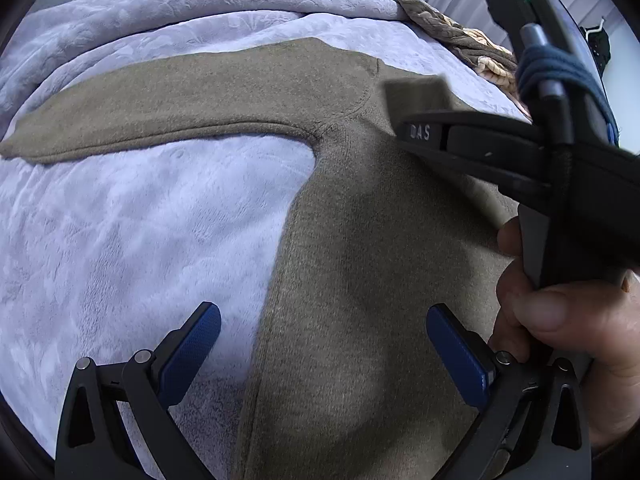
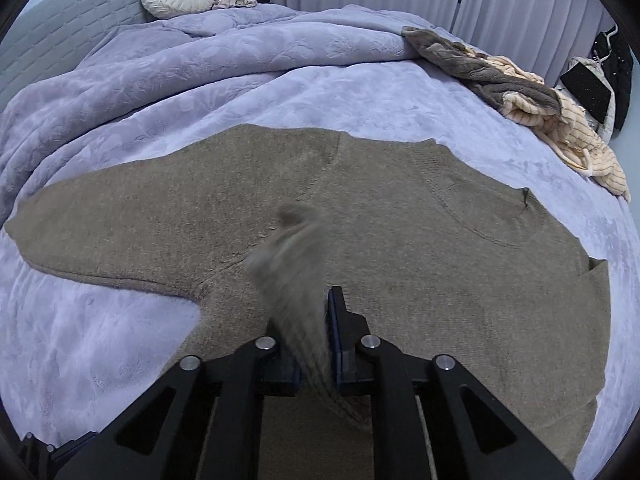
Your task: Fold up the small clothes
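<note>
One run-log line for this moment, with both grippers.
left gripper: open, above sweater | right gripper: narrow, cuff between pads | sleeve: flat on blanket

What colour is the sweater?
Brownish olive, plain; the sweater shows best in the right wrist view.

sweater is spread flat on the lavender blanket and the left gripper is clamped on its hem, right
Not quite. The left wrist view shows the left gripper open above the sweater, gripping nothing. The sweater does lie spread on the lavender blanket.

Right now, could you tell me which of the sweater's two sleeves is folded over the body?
The sleeve between the right gripper's jaws; the other sleeve lies stretched flat on the blanket.
</note>
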The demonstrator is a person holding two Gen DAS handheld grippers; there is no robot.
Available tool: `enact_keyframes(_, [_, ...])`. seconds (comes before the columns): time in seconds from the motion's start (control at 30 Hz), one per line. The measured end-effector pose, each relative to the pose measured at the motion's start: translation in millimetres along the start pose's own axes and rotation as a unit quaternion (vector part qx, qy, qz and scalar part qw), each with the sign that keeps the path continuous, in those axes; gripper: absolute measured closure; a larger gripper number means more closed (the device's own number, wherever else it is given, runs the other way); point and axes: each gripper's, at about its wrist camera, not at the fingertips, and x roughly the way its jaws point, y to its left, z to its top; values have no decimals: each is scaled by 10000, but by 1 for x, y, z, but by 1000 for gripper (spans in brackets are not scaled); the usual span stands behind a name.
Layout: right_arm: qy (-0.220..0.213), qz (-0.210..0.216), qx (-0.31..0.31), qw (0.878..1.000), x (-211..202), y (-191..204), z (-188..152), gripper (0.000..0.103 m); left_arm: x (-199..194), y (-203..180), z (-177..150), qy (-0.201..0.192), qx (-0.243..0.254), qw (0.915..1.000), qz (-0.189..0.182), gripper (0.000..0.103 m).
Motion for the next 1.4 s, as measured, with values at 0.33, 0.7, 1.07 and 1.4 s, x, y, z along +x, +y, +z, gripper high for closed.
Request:
enact_keyframes(0.33, [-716, 184, -91, 9972, -58, -41, 7, 45, -14, -2, 10, -99, -141, 9997, -175, 0])
enact_keyframes(0.7, [-57, -918, 1116, 9895, -28, -226, -60, 45, 24, -126, 63, -154, 1268, 9912, -360, 0])
enact_keyframes(1.07, [179, -638, 1863, 9803, 43, -316, -26, 25, 91, -135, 68, 178, 1512, 9883, 119, 0])
enact_keyframes(1.4, [-302, -995, 1945, 9754, 4, -286, -2, 24, 79, -116, 68, 141, 1309, 9913, 61, 0])
